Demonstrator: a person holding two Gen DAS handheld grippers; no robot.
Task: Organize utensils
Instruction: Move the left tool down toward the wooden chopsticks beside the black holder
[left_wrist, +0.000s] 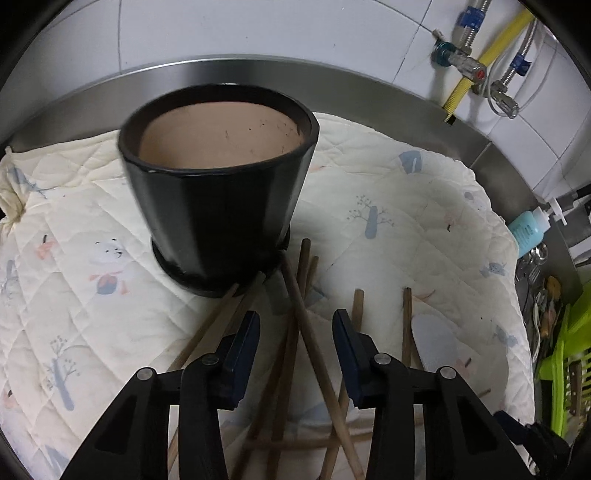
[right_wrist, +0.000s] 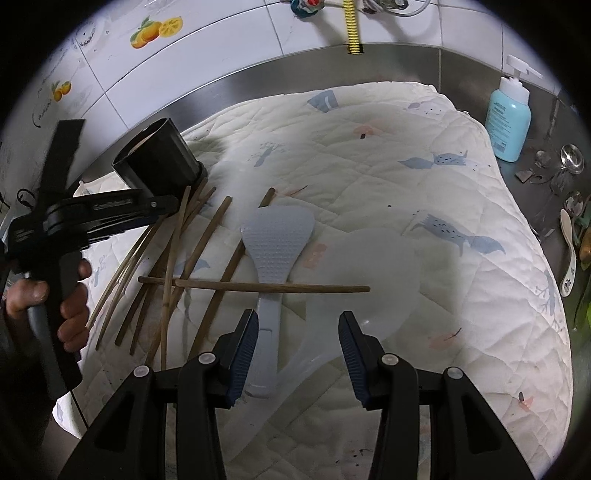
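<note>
Steel counter (right_wrist: 476, 74) under quilted mat (right_wrist: 424, 206)

Chopsticks (left_wrist: 295, 354): near ends pass under the left gripper (left_wrist: 296, 332), cut off at the bottom edge beside the pot.
Black pot (left_wrist: 218, 184): rim blurred; its floor hidden by the near wall.
Rice paddle (right_wrist: 271, 258): handle end partly hidden behind a right gripper (right_wrist: 297, 336) finger.
Sink cutlery (right_wrist: 569, 206) right of quilt: too small to sort.

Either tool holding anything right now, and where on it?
Nothing held. Left tool stands open over brown wooden chopsticks; right tool open beside the grey plastic rice paddle.
</note>
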